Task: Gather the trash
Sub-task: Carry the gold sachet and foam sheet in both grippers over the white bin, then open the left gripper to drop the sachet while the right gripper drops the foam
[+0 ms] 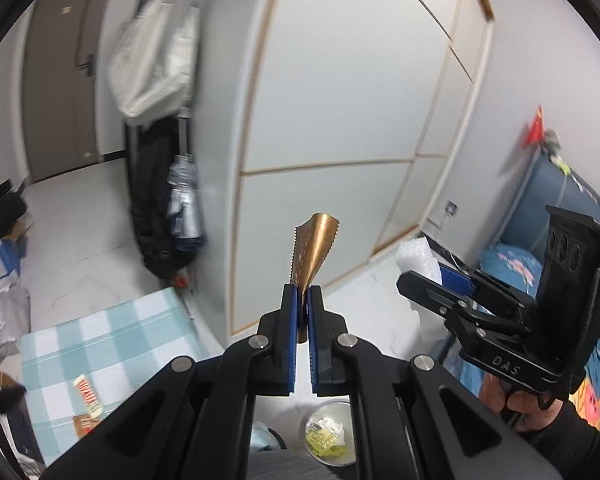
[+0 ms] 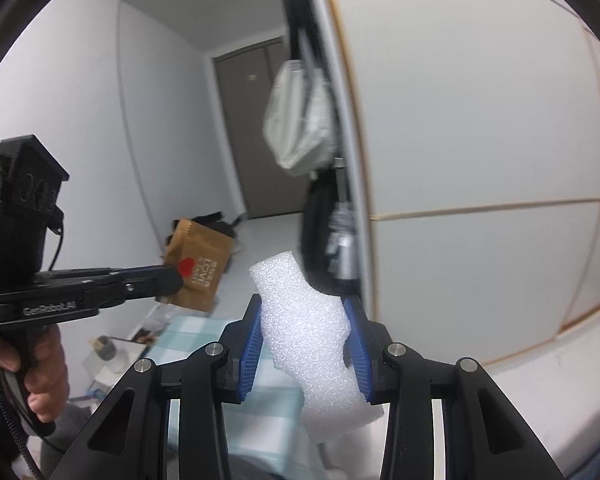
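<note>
Pinching a flat golden-brown foil wrapper with a serrated edge (image 1: 315, 246), the left gripper (image 1: 303, 300) has its blue pads fully closed at the centre of the left wrist view. The right gripper (image 2: 306, 320) stands partly open, clamped on a white foam packing piece (image 2: 312, 336) at lower centre. A round bin with yellow and white trash (image 1: 327, 436) sits at the bottom edge, beside the teal checked tablecloth (image 1: 112, 344).
</note>
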Motion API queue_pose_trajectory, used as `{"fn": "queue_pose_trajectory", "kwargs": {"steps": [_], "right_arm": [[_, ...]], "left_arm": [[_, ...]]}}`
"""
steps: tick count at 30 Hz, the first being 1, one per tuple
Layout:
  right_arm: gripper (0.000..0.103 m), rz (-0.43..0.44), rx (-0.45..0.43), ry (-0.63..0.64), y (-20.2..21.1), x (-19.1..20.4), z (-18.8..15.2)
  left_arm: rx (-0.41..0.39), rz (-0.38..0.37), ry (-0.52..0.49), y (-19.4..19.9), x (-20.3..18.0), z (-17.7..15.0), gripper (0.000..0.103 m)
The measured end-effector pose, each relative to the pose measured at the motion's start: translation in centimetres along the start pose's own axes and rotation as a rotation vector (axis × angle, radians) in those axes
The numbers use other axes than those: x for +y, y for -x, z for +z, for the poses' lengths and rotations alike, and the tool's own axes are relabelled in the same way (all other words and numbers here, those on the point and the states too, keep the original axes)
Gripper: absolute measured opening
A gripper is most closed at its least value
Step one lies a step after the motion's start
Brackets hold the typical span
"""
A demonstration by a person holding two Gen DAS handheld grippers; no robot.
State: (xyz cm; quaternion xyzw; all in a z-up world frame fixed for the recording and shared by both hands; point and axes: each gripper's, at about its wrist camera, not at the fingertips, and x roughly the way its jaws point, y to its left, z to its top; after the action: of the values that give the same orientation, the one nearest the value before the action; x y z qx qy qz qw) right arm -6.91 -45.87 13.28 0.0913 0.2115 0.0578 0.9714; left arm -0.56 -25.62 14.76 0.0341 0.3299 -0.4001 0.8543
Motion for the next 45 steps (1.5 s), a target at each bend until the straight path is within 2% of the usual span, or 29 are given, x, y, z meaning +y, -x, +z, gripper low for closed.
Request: {"fn": "queue_pose_trajectory", "kwargs": {"steps": [11, 15, 21, 29, 39, 45], "right_arm": [[0.038, -0.133, 0.071, -0.118, 1.7, -8.4, -5.8], [0.038, -0.173, 0.118, -0.167, 1.6, -10.9, -8.9], [0.038, -0.206, 0.229, -0.238, 0.3, -14.2, -14.0], [0.038, -0.226, 0.394, -0.245, -3.2, -16.3, -19.6], [0.038, -0.217, 0.532, -0.370, -4.5, -17.9, -25.8], [0.038, -0.202, 0.593, -0.404, -5.6, -18.4, -27.8]], "left_arm": [[0.193, -0.095, -0.098, -7.9, -6.0, -2.3, 0.001], [0.277, -0.098, -0.132, -11.0, -7.1, -3.6, 0.001], [0.452, -0.096, -0.144, -16.1, -7.2, -6.6, 0.001], [0.686, -0.119, -0.250, -20.7, -9.9, -10.1, 0.001], [1.052, -0.204, -0.223, -26.9, -10.1, -16.0, 0.001], [1.192, -0.216, -0.224, -29.5, -9.8, -18.7, 0.001]]}}
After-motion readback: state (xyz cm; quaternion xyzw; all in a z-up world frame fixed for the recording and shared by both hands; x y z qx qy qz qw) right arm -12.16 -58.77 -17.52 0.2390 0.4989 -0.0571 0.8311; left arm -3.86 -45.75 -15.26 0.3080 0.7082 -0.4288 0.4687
